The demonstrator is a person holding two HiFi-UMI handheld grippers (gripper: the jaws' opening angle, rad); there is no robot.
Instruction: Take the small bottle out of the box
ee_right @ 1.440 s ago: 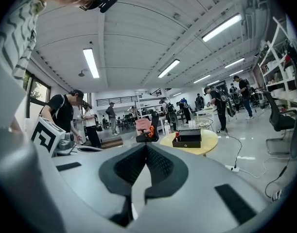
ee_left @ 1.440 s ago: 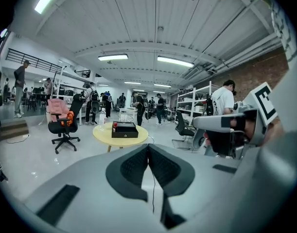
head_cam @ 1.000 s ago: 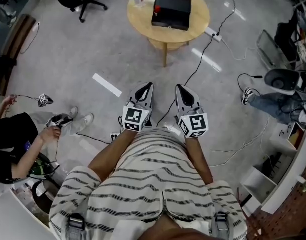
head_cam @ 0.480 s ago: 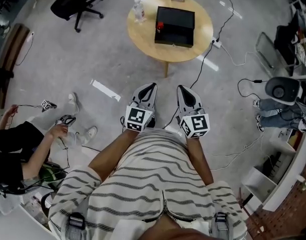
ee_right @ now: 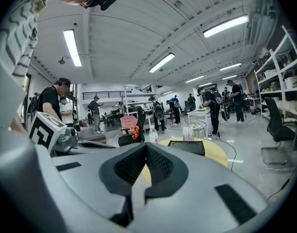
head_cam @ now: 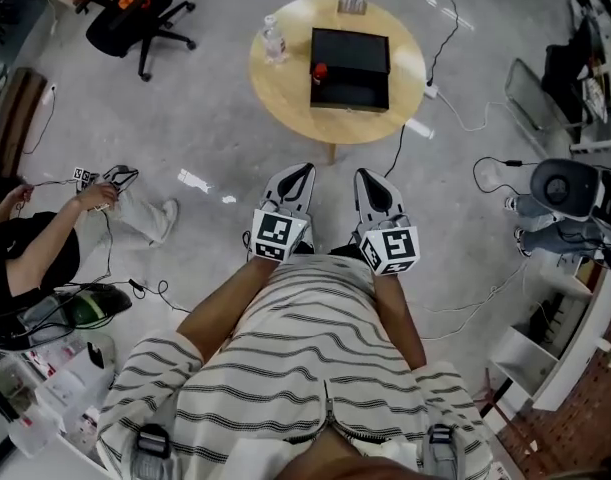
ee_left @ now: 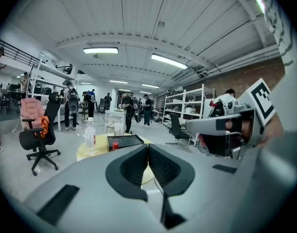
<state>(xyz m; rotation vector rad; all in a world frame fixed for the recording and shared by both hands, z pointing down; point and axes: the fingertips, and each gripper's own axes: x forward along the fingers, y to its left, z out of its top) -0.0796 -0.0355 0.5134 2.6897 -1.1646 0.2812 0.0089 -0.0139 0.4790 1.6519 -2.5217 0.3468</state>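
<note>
Closing on the table (head_cam: 285,103), you bring the box (head_cam: 360,53) nearer, yet the small bottle (head_cam: 319,70) stands inside its left edge, well beyond your left gripper (head_cam: 302,170) and right gripper (head_cam: 363,174), both pinched shut, empty.

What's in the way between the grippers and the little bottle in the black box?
Nothing visible blocks the way. Only floor with a cable lies between the left gripper and right gripper, both shut and empty, and the round table. The small bottle stands inside the open box, so its wall probably calls for reaching from above.
</note>
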